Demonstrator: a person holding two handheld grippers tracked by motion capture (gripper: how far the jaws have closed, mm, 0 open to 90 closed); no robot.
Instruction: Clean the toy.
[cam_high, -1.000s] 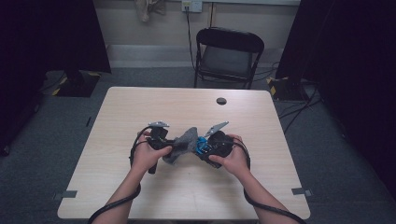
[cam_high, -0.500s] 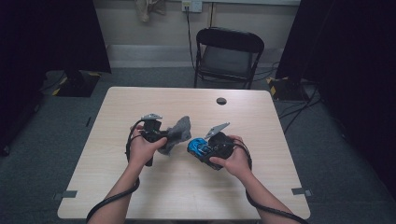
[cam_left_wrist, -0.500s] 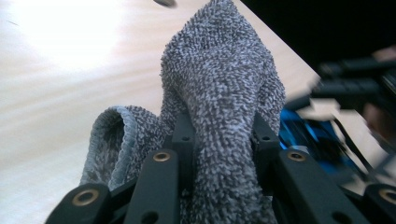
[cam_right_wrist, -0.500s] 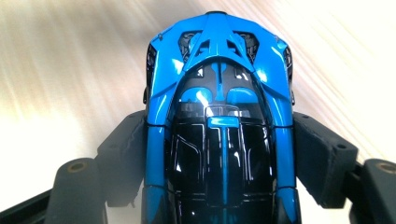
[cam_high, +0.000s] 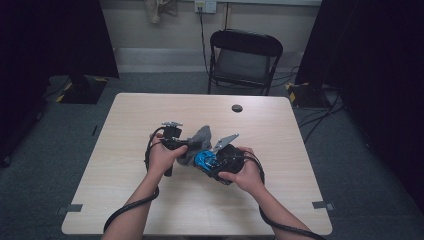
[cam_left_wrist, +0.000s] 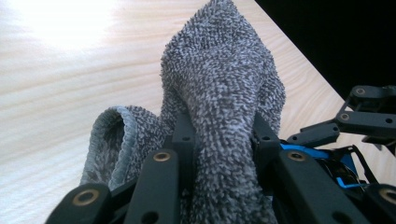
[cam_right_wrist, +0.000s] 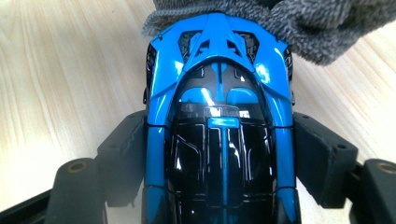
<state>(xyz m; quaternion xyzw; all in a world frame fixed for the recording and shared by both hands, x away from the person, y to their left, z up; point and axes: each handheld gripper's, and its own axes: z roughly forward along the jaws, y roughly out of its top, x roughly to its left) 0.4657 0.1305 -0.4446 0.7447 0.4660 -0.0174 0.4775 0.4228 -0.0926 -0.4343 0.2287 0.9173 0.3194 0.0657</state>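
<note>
Dark curtains and a folding chair (cam_high: 243, 60) are seen behind the pale tabletop (cam_high: 125, 200). Compared with 1 second ago, the grey cloth (cam_high: 196, 143) is lifted off and then brought back against the blue toy car (cam_high: 204, 160), so wiping appears to be under way. The left hand-held gripper (cam_high: 184, 143) is pinched on the cloth; the right hand-held gripper (cam_high: 212, 162) is clamped on the car's flanks, at the centre of the tabletop. The car's front end is cut off in the right gripper view, and at 12 o'clock there its far end is covered by cloth.
</note>
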